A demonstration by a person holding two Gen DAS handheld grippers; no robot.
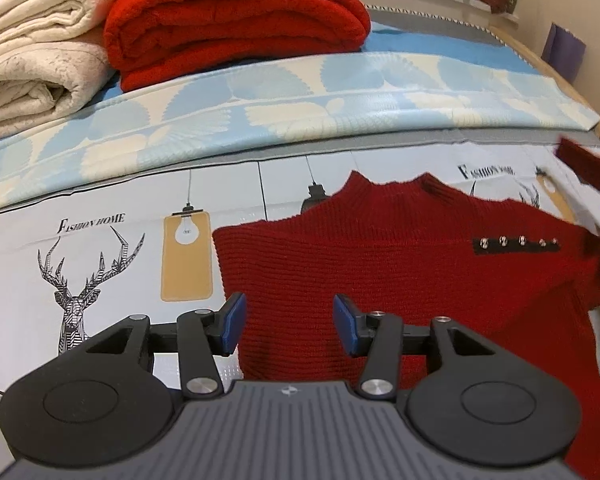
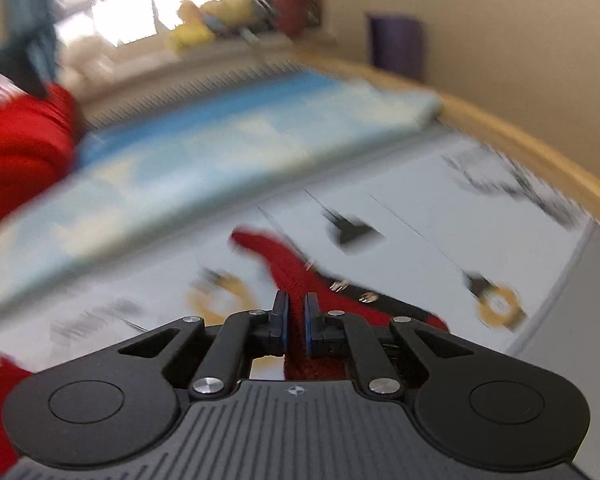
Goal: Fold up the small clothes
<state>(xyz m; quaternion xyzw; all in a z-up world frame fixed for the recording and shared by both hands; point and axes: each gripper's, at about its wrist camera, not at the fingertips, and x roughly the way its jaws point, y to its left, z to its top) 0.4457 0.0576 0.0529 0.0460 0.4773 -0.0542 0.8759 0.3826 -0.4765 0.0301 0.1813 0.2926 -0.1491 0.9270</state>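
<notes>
1. Closest to the left wrist camera, the left gripper (image 1: 288, 322) hangs half open over the lower body of the dark red knitted sweater (image 1: 400, 272); nothing sits between its blue pads (image 1: 231, 324), which stand apart above the knit.

2. Nearest the right wrist camera, the right gripper (image 2: 296, 322) has its jaws drawn narrow, pinching a fold of red knit between the blue pads (image 2: 309, 326). The view is smeared, so how deep the bite goes is hard to tell.

3. Beyond the jaws, the sweater lies mostly flat on the printed sheet (image 1: 100, 264), collar toward the far side. Its studded black strip (image 1: 518, 242) sits near the right shoulder, and a sleeve end (image 1: 588, 168) is lifted at the right edge of the left view.

4. To do this fold well, I judge the right hand should carry the sleeve across the chest low and slowly, keeping the knit taut, while the left pins the body so it does not drag.

5. Farther back lie a blue patterned mat (image 1: 300, 92), a folded red blanket (image 1: 236, 20) and cream towels (image 1: 36, 52); keep the sweater away from them.
</notes>
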